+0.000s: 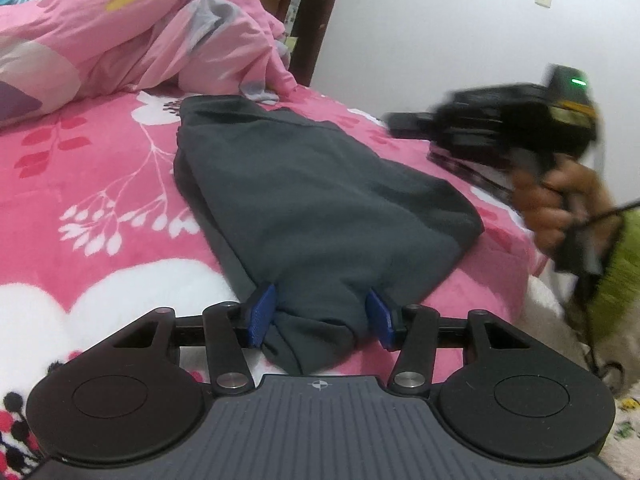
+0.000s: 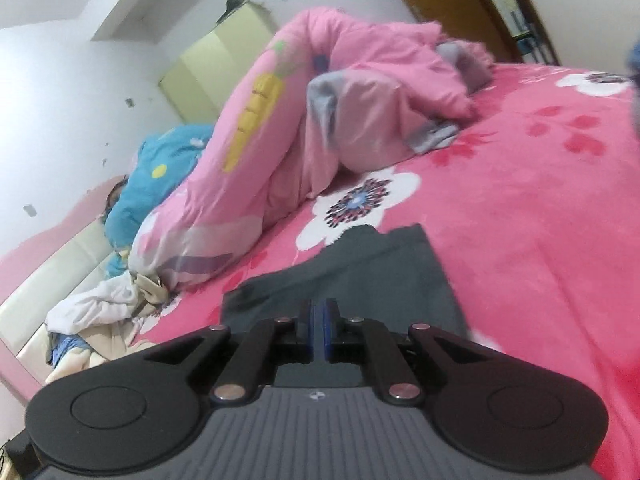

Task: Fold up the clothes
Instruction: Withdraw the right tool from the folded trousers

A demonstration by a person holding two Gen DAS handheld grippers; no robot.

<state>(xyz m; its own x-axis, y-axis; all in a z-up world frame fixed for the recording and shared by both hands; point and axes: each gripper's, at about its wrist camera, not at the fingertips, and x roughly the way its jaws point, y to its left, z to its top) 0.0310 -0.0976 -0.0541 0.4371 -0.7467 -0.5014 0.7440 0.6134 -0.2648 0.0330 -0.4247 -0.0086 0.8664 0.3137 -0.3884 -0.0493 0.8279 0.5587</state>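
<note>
A dark grey garment (image 1: pixel 304 200) lies folded lengthwise on the pink floral bedspread (image 1: pixel 80 184). My left gripper (image 1: pixel 320 316) is open, its blue pads (image 1: pixel 262 312) on either side of the garment's near end, which bunches between them. My right gripper (image 2: pixel 319 332) has its blue pads pressed together with nothing visible between them, hovering over a corner of the grey garment (image 2: pixel 360 268). In the left wrist view the right gripper (image 1: pixel 408 122) shows blurred, above the bed's right edge, apart from the garment.
A rumpled pink quilt (image 1: pixel 132 36) is heaped at the head of the bed, also in the right wrist view (image 2: pixel 320 120). A blue pillow (image 2: pixel 160 176) and crumpled white cloth (image 2: pixel 104 316) lie by the headboard. The bed edge (image 1: pixel 520 280) is on the right.
</note>
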